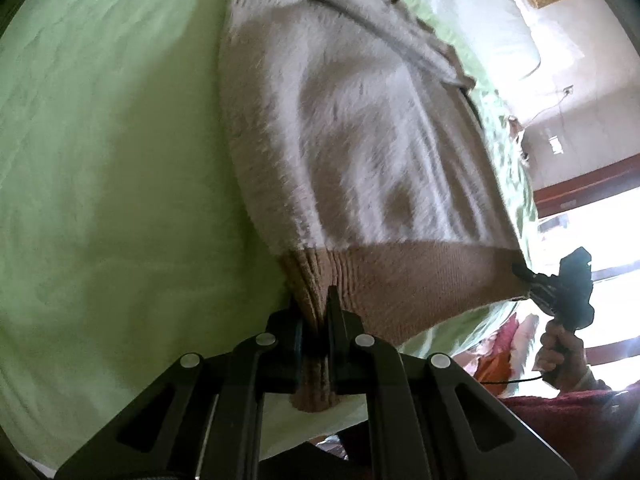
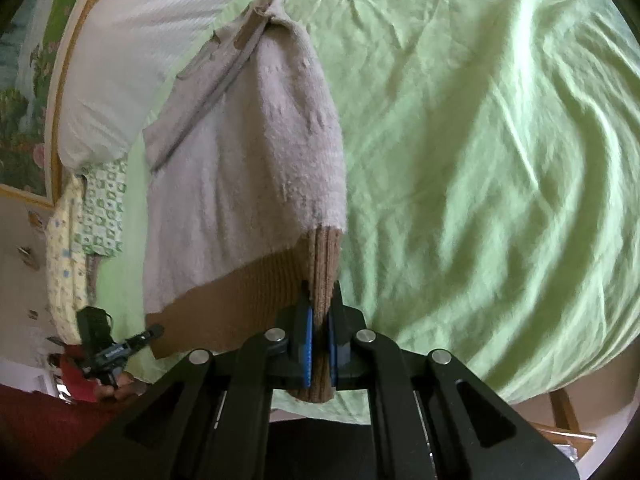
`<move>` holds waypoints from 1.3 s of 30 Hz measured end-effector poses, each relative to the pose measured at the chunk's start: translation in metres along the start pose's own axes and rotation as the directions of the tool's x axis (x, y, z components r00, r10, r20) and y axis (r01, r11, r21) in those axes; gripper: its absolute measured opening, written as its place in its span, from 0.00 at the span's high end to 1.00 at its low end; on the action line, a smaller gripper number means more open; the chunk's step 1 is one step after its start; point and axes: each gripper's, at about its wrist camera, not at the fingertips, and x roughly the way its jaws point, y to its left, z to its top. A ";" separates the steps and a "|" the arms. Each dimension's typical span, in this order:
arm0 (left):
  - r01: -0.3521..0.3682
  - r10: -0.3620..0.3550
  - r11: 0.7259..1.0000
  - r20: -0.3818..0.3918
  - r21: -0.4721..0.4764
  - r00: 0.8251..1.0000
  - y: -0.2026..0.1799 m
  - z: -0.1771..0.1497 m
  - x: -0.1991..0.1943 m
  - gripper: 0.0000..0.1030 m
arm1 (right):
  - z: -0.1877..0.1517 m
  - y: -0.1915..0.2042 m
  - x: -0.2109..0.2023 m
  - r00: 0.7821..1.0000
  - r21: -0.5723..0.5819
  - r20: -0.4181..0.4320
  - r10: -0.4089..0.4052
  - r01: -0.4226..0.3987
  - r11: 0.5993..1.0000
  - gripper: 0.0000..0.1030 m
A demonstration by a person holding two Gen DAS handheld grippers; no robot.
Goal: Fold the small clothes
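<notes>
A fuzzy pale sweater (image 1: 352,128) with a brown ribbed hem (image 1: 404,284) lies stretched over a bed covered by a green sheet (image 1: 100,160). The left hand-held gripper (image 1: 318,320) is closed tight on one corner of the hem, the ribbed knit bunched between its jaws. The right hand-held gripper (image 2: 318,332), with blue pads (image 2: 307,348), is likewise clamped on the other hem corner, and the hem runs taut between the two.

Around the sweater the sheet is rumpled into long folds on the right wrist view. Near the head of the bed sit a white pillow (image 2: 120,64), a patterned green-and-white cloth (image 2: 102,212) and a framed picture (image 2: 28,92) on the wall. Nothing lies on the sweater body itself.

The sweater's far end, with collar and a grey strap (image 2: 224,80), is blurred and hard to read. A window behind the right hand-held gripper is blown out with glare in the left wrist view.
</notes>
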 end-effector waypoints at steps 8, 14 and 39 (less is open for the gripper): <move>0.070 -0.080 0.996 0.213 0.056 0.974 -0.039 0.082 -0.059 0.94 | 0.065 0.050 -0.028 0.965 -0.106 0.158 0.209 -0.194 0.975 0.94; 0.063 -0.103 0.990 0.342 0.124 0.934 -0.065 0.184 -0.071 0.94 | 0.158 0.103 -0.016 0.922 -0.213 0.251 0.295 -0.244 0.946 0.94; -0.074 0.088 0.996 0.338 -0.053 0.937 -0.011 0.430 0.063 0.93 | 0.390 0.120 0.135 0.957 -0.070 0.281 0.077 -0.059 0.996 0.94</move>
